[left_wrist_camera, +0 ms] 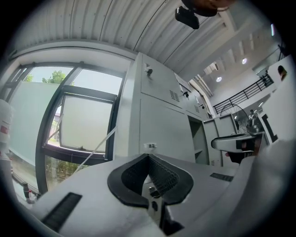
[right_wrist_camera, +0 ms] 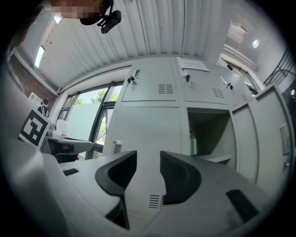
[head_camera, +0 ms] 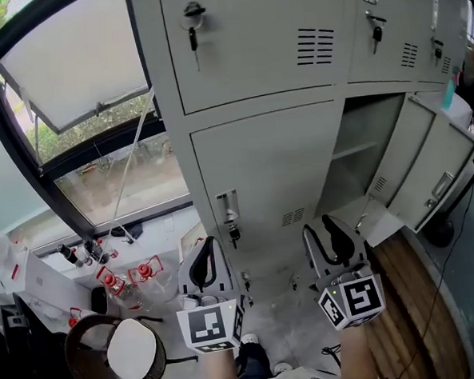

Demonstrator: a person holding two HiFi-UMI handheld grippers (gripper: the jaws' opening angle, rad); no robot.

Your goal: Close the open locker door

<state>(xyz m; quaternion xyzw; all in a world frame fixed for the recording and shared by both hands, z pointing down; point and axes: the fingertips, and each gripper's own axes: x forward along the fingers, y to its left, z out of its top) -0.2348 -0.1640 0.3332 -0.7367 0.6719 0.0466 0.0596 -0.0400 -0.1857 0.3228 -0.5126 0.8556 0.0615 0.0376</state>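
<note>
A bank of grey lockers (head_camera: 254,79) fills the head view. One lower locker door (head_camera: 399,155) stands swung out to the right, showing its compartment (head_camera: 363,149) with a shelf inside. The right gripper view shows the same door (right_wrist_camera: 245,139) and compartment (right_wrist_camera: 208,134), with a green thing on the shelf. My left gripper (head_camera: 203,263) is held before the closed lower door, its jaws shut on nothing (left_wrist_camera: 148,156). My right gripper (head_camera: 336,239) hangs short of the open compartment, open, with nothing between its fingers (right_wrist_camera: 148,155).
Keys (head_camera: 192,23) hang in the upper doors. A tilted window (head_camera: 69,67) is at the left. Red-capped bottles (head_camera: 142,272) and a round dark bin (head_camera: 115,356) lie at the lower left. Wooden boards (head_camera: 404,310) run at the right. The person's shoe (head_camera: 251,356) is below.
</note>
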